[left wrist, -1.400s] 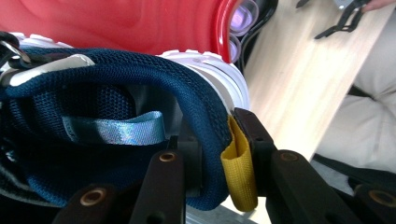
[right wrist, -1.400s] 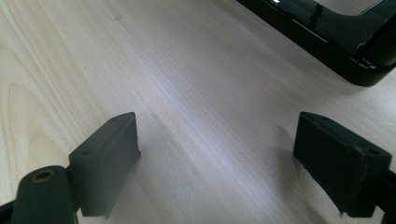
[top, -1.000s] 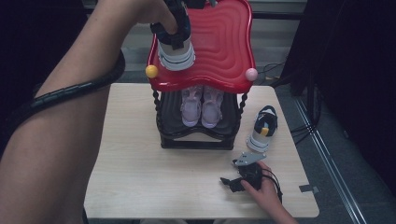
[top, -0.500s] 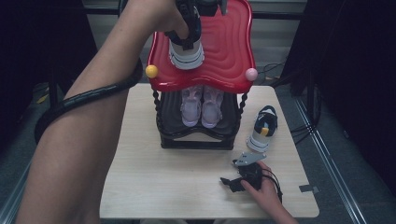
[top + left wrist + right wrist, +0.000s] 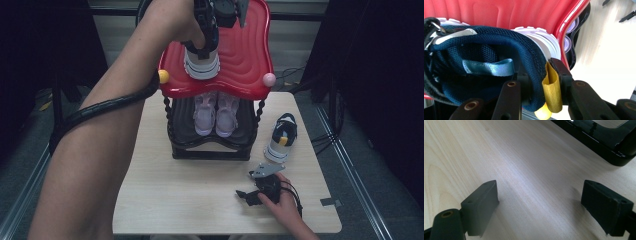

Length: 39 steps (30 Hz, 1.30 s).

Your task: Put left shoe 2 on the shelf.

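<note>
A navy sneaker (image 5: 201, 62) with a white sole is on or just over the red top shelf (image 5: 245, 55) of a black rack, toe toward me. My left gripper (image 5: 207, 30) comes down on it from above. In the left gripper view my left gripper (image 5: 541, 82) is shut on the navy sneaker (image 5: 486, 55) at its heel collar, one jaw inside the shoe and one against the yellow pull tab (image 5: 552, 87). Its matching sneaker (image 5: 281, 140) stands on the table right of the rack. My right gripper (image 5: 250, 195) rests low on the table, open (image 5: 539, 202) with nothing between its fingers.
A pair of pink shoes (image 5: 216, 112) sits on the rack's lower shelf. Yellow (image 5: 163, 76) and pink (image 5: 269, 79) knobs mark the red shelf's front corners. The black rack base (image 5: 604, 140) lies ahead of my right gripper. Bare wooden table (image 5: 190, 190) spreads in front.
My left hand has carried the navy sneaker to the right over the red shelf and a little lower. The right gripper has not moved.
</note>
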Available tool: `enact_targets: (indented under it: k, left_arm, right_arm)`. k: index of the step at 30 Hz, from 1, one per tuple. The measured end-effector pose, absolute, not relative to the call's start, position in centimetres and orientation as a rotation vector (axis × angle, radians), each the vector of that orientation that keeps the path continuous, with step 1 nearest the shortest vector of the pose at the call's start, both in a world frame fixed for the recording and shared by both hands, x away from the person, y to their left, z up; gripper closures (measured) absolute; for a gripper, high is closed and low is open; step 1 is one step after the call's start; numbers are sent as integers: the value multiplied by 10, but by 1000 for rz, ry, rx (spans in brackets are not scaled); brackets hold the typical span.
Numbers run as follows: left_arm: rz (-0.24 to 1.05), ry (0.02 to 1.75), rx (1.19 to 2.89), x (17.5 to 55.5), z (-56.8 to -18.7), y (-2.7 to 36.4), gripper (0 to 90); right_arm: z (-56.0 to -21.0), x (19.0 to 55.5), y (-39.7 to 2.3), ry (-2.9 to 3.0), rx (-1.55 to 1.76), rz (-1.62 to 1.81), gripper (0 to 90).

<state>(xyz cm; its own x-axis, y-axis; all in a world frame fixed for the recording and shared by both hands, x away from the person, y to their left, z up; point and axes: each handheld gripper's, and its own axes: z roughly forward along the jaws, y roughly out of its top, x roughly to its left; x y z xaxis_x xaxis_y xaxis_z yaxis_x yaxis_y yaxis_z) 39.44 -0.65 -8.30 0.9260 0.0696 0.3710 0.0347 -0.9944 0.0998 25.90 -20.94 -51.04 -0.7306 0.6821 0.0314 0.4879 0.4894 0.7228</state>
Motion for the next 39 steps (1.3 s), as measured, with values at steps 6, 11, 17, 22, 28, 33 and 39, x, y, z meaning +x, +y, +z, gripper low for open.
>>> enact_targets:
  k: [6, 11, 17, 22, 28, 33, 39]
  left_arm:
    - [594, 41, 2993, 397, -86, -7, 709]
    - [600, 43, 2994, 399, -88, -6, 707]
    - [613, 38, 2988, 398, -92, -5, 708]
    - [607, 44, 2987, 399, -93, -2, 709]
    - [609, 53, 2980, 399, -94, 0, 707]
    - [631, 61, 2988, 398, -94, -2, 697]
    - [632, 94, 2986, 398, -94, -2, 673]
  right_arm:
    - [-510, 259, -209, 2477, 996, 1078, 134]
    - [-510, 259, -209, 2477, 996, 1078, 134]
    - [-510, 259, -209, 2477, 996, 1078, 134]
    - [-510, 259, -209, 2477, 995, 1078, 134]
    - [-510, 259, -209, 2478, 996, 1078, 134]
    - [-510, 259, -209, 2478, 996, 1078, 134]
    - [-510, 259, -209, 2477, 996, 1078, 134]
